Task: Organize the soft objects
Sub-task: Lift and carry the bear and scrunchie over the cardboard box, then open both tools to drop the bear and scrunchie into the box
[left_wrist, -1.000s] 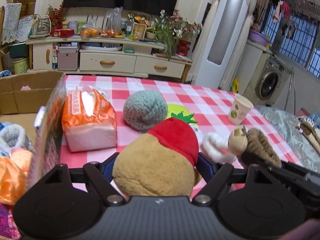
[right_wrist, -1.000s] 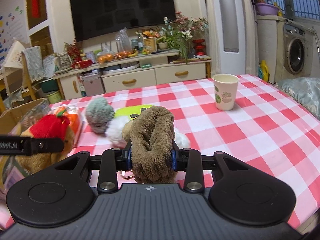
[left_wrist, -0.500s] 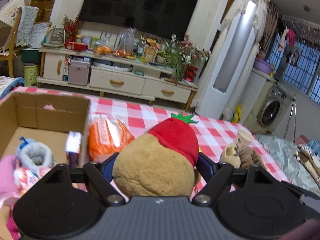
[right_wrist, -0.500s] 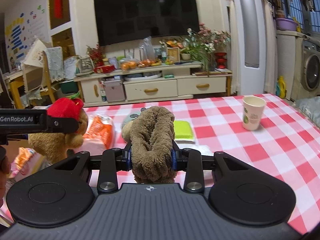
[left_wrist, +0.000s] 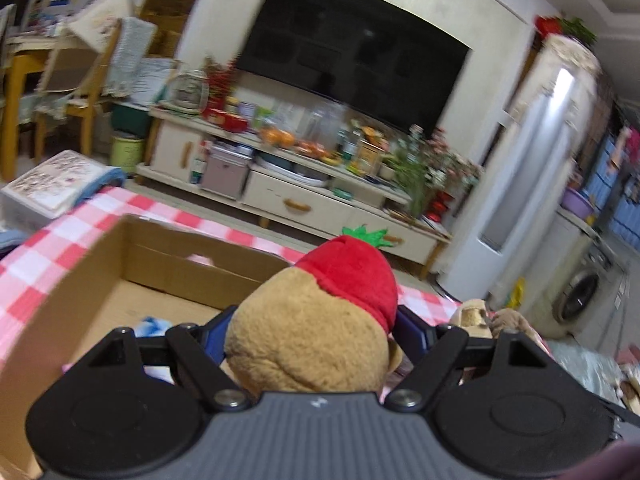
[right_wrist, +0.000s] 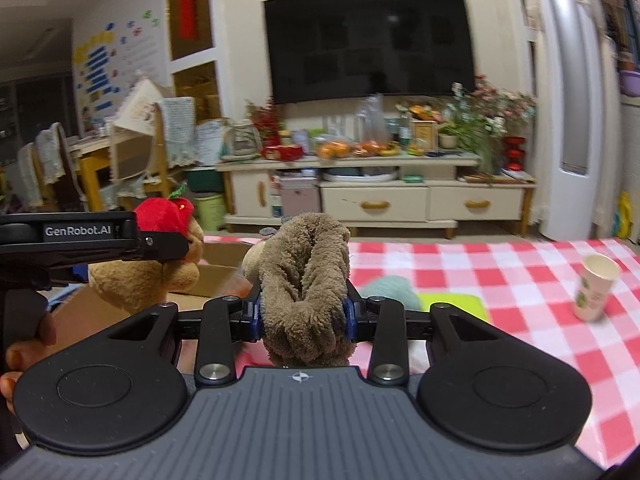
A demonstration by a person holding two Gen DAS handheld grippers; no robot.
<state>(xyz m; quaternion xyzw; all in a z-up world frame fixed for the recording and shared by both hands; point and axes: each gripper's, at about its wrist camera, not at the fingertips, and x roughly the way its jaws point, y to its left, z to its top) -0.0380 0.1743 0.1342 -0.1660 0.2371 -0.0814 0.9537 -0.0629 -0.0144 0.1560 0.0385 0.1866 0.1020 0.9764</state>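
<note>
My left gripper (left_wrist: 310, 328) is shut on a tan plush bear with a red strawberry hat (left_wrist: 320, 320) and holds it in the air over the open cardboard box (left_wrist: 72, 292). The bear also shows at the left of the right wrist view (right_wrist: 148, 264), clamped in the left gripper (right_wrist: 176, 246). My right gripper (right_wrist: 304, 316) is shut on a brown fuzzy plush toy (right_wrist: 306, 280), held above the red-checked tablecloth (right_wrist: 500, 272) just right of the box (right_wrist: 216, 268). Soft items lie in the box, mostly hidden.
A grey-green knitted ball (right_wrist: 390, 290) and a lime green flat item (right_wrist: 456, 306) lie on the table behind my right gripper. A paper cup (right_wrist: 594, 286) stands at the right. A TV cabinet (right_wrist: 376, 196) stands beyond the table.
Both grippers have lifted and swung left with their toys. The left one has gone from beside the box to over it; the right one has followed toward the box.
</note>
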